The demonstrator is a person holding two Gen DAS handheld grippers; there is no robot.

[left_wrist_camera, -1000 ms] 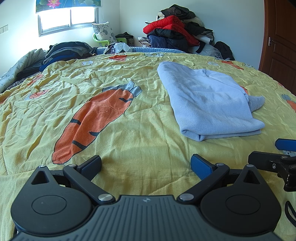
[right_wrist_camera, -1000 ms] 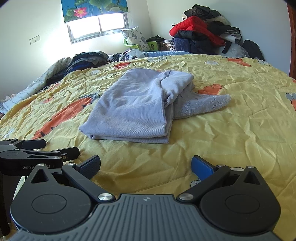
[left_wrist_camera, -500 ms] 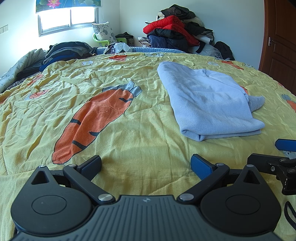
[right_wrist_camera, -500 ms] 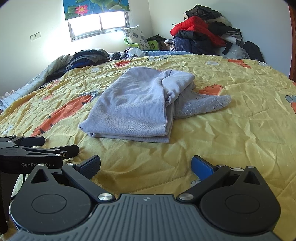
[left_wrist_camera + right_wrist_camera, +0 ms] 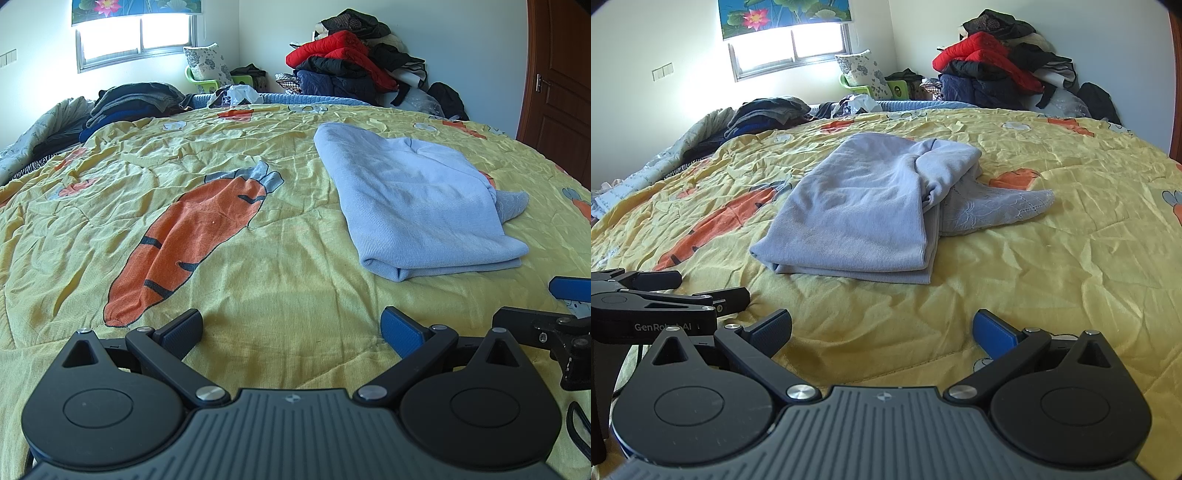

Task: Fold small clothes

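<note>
Pale blue ribbed knit, folded into a thick rectangle: that is the small sweater (image 5: pixel 857 210), lying on the yellow quilted bedspread with orange carrot prints (image 5: pixel 258 288), just right of the big orange carrot (image 5: pixel 192 236) as the left wrist view shows it. The fold looks mostly done, layers stacked with a neat doubled edge toward the cameras. One thing is left over, though: a lacy, lighter blue piece (image 5: pixel 1001 208) pokes out from the sweater's right side, away from the carrot, and the top edge there is bunched. My read is that this tail wants tucking or a final fold before the job counts as finished.

Both tools are off the cloth. The left gripper (image 5: pixel 291 328) hovers over bare bedspread near the carrot's tip, jaws spread wide, nothing between them. The right gripper (image 5: pixel 882 328) sits on the near side of the sweater, also gaping and empty, with a stretch of quilt between it and the folded edge.

Beyond the sweater, well past the carrot, a heap of red and dark jackets (image 5: pixel 347 70) is piled against the wall, a stack of dark folded clothes (image 5: pixel 133 103) rests at the far left of the bed, and a brown wooden door (image 5: pixel 554 74) stands at the right. Nothing blocks the way to the sweater.
</note>
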